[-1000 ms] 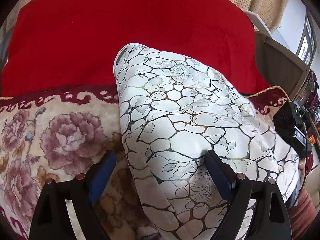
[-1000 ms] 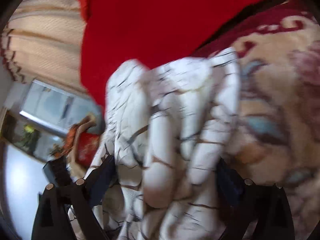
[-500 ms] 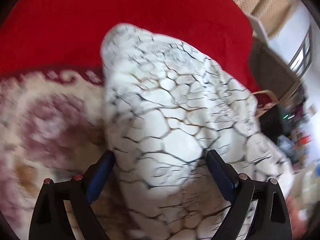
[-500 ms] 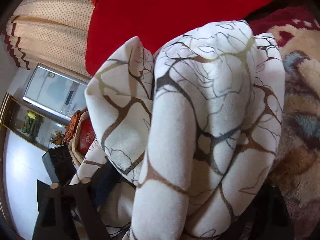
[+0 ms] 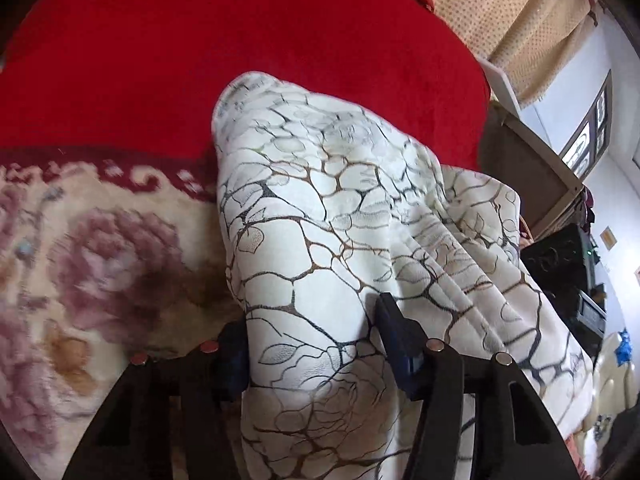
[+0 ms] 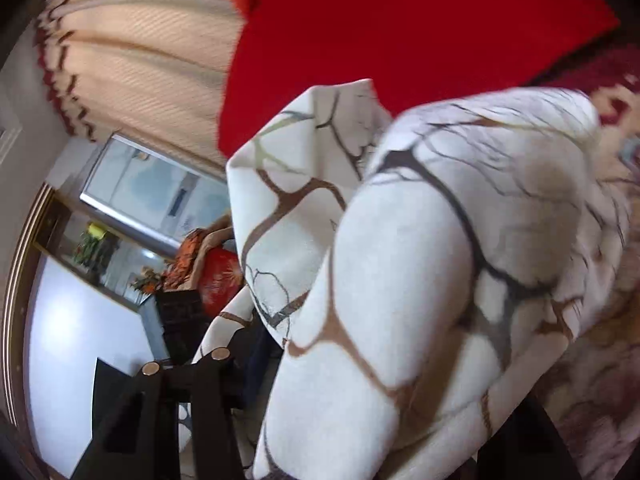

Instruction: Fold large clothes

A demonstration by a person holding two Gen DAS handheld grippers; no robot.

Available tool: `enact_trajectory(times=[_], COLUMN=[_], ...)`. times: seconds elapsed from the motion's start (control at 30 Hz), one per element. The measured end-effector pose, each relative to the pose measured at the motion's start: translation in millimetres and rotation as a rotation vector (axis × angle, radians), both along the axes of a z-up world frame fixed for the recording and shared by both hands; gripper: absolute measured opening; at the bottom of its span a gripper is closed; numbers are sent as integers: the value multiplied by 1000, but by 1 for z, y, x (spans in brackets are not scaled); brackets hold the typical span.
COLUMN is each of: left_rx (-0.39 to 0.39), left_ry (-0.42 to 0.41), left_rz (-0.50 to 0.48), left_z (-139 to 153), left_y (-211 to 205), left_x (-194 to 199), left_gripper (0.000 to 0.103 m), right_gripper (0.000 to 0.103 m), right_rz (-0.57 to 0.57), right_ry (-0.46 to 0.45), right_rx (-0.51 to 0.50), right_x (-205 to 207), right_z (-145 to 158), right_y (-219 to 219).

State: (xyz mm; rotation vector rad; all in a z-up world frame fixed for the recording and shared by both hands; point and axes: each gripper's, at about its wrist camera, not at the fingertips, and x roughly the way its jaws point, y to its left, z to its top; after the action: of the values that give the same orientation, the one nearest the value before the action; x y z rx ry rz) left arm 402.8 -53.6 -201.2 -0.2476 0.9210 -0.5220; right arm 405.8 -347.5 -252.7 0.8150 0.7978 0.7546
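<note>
A large white garment (image 5: 320, 216) with a brown and black cracked-vein print lies bunched on a floral blanket (image 5: 100, 248). My left gripper (image 5: 316, 344) has closed in on a thick fold of it, and cloth fills the gap between the blue pads. In the right wrist view the same garment (image 6: 420, 260) drapes over my right gripper (image 6: 360, 392) and hides the right finger. The left finger (image 6: 244, 364) shows beside the cloth. How tightly the right jaws stand is hidden.
A red blanket (image 5: 240, 48) covers the far part of the bed. Beige curtains (image 6: 140, 60) hang behind. A headboard edge (image 5: 532, 152), a black device (image 5: 568, 272) and room furniture (image 6: 120, 248) lie off the bed's side.
My left gripper's jaws have closed from wide apart onto a fold of the garment. The right gripper has risen with the garment, which now covers more of its view.
</note>
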Motion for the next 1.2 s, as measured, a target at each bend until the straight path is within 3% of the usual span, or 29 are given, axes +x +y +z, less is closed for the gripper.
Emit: enact_trajectory(times=[0.17,0.33,0.43,0.53,0.57,0.63,0.7,0.8,0.9,0.97,1.07,1.2], left_rx=[6,124,205,331,384,395,375,346,327,332,341,312], left_ry=[-76,-135,-84,52,75,35,21,38,52,51,46,26], left_rz=[45,89,111,128,144,154,153,167,175,181,188,210], left_z=[31,48,30,-19,-34,-35,-32,-38,-43,-45,-32,-15], left_y=[31,50,52,44,40,39,43,55,71,65,60,82], left_x=[-19,-44,-43,-31,-28,-31,-34,-35,-36,-30,-39,-55], left_gripper=[58,58,58,58,65,65,67,71,72,72,72,72], right_gripper=[57,56,56,56,56,51,55,66,68,68,68,61], right_rz=[36,86,115,122,116,120,109,63,-3,-57,-98,-15], right_ry=[-89,-149,-130,-49,5,78,70,69,57,4,-146,-237], right_rx=[17,53,43,-37,-79,-82,-73,-153,-235,-287,-353,-315], right_x=[-12,-20,-20,-12,-6,0,-3,-16,-34,-49,-78,-92], right_z=[25,33,19,-10,-26,-50,-49,-36,-15,8,53,91], right_y=[30,58,75,92,97,98,94,91,80,73,79,120])
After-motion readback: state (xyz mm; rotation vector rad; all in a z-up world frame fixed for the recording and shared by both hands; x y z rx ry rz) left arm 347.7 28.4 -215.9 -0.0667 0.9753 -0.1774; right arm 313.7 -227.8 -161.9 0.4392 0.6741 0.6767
